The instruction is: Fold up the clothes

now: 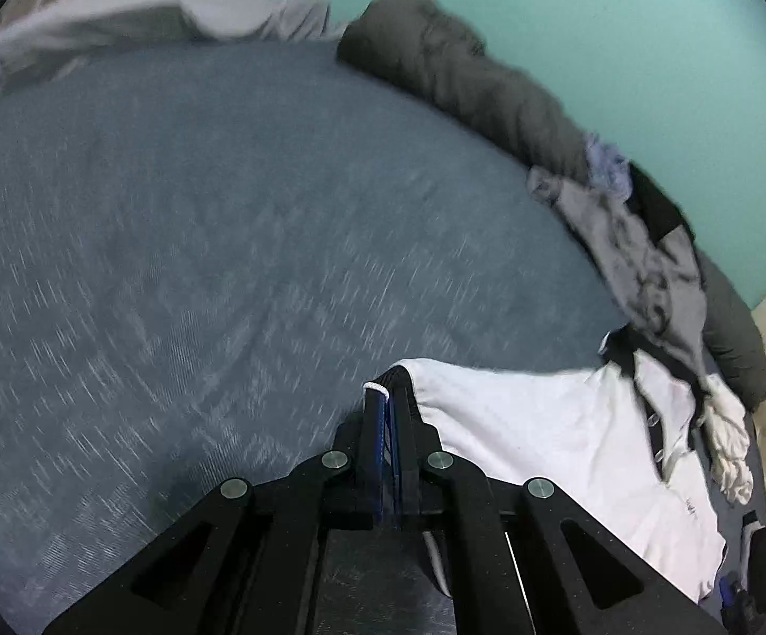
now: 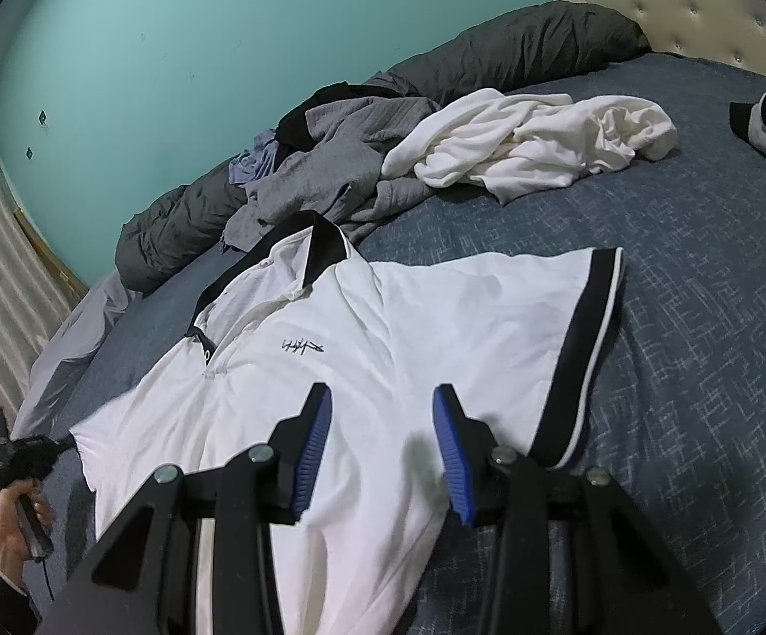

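Left wrist view: left tool (image 1: 389,402) pinched tight on the black-trimmed sleeve hem of the white polo shirt (image 1: 541,423), drawn taut over the blue bed (image 1: 198,238).

Right wrist view: right tool (image 2: 380,423) half open, gripping nothing (pads hovering above the polo's chest). No fold made yet; behind its collar, grey garment (image 2: 330,169) and white garment (image 2: 531,143) unfolded.

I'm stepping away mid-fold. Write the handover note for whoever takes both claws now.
Left claw: shut on the black-trimmed sleeve cuff of the white polo shirt.
Right claw: open, above the shirt's lower front, gripping nothing.
Shirt lies face up, spread on the blue bed cover, collar toward the wall.
Done: shirt laid out; no fold visible yet.
Left: fold this shirt, then the grey garment and white garment heaped behind it.
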Demonstrator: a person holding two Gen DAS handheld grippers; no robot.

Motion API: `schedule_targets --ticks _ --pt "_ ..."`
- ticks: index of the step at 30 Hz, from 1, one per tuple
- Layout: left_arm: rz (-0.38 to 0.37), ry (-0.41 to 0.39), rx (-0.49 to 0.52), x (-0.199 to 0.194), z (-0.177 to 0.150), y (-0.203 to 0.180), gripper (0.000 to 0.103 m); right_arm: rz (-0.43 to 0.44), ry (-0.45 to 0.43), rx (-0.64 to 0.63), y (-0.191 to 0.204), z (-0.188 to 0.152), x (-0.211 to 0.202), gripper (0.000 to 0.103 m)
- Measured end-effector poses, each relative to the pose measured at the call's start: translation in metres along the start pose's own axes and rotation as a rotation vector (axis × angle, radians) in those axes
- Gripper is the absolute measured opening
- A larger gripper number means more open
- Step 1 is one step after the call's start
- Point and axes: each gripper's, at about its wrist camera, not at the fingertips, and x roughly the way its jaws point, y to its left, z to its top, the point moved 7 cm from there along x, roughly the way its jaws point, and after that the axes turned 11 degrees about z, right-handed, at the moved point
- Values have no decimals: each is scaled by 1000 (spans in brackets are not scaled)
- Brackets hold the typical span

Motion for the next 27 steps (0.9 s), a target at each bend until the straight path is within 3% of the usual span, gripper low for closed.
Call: schedule_targets --ticks 5,7,8,10,13,18,23,24,25,27 --pt "-12 13 17 6 -11 -4 2 -39 -2 2 -8 3 -3 41" --pt "-9 -2 23 1 -12 -3 3 -78 -21 25 -18 7 -10 52" --pt "-10 -1 18 -1 -14 -2 4 -96 -35 46 -25 9 -14 52" --pt "-15 9 16 -2 -18 0 18 -133 -66 101 -43 15 -24 53" --pt "-13 39 25 -4 -32 3 27 -174 -68 168 -66 19 -28 55" --pt "-21 31 1 -15 -37 8 27 -127 -14 305 -91 11 -8 55" --pt "-20 19 25 -18 -37 4 27 -108 12 314 -95 11 4 55" --pt "-26 33 26 -15 -39 3 27 -106 15 313 -96 10 5 43" --pt "-31 47 28 -12 -42 1 27 -104 19 313 -96 9 6 24" --pt "-46 66 36 -10 -46 -2 27 -97 23 316 -97 8 7 13"
